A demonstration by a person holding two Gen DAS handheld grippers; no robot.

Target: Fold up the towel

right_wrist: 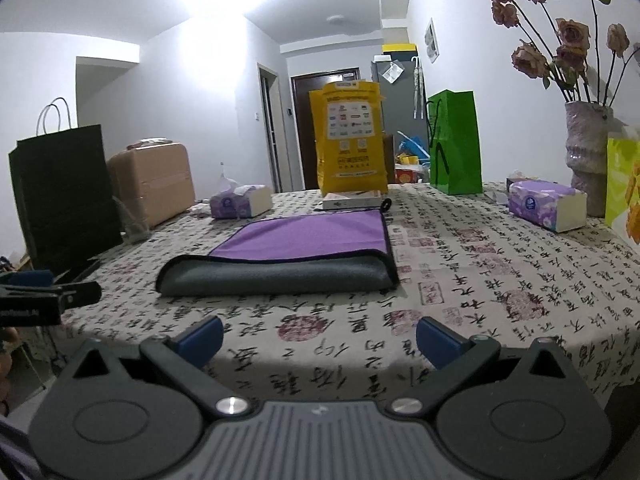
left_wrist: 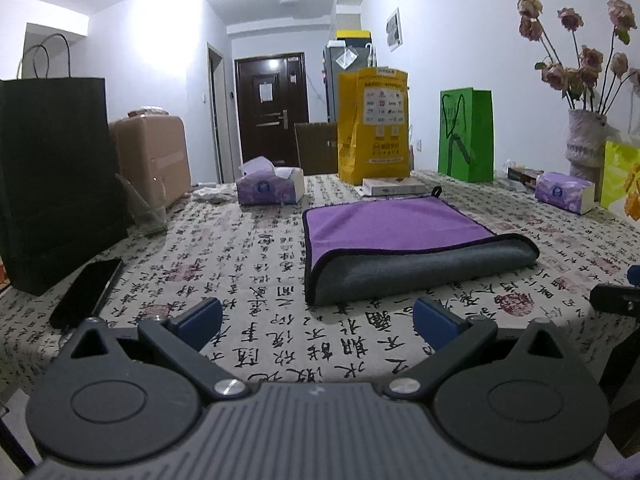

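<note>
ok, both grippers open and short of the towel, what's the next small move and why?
Probably ease the left gripper forward to the towel at its near-left corner. The towel lies partly folded, grey underside rolled over the purple face along the near edge. Both the left gripper and the right gripper are open, hold nothing, and hover over the tablecloth short of it.

White walls (left_wrist: 460, 40) and ceiling (right_wrist: 120, 8), overexposed by overhead light. Dark door (left_wrist: 273, 110) at far end of corridor; grey cabinet (right_wrist: 400, 92) beside it. Calligraphy-print cloth over surface (left_wrist: 248, 248). Tan suitcase (left_wrist: 154, 156) off left edge.
</note>
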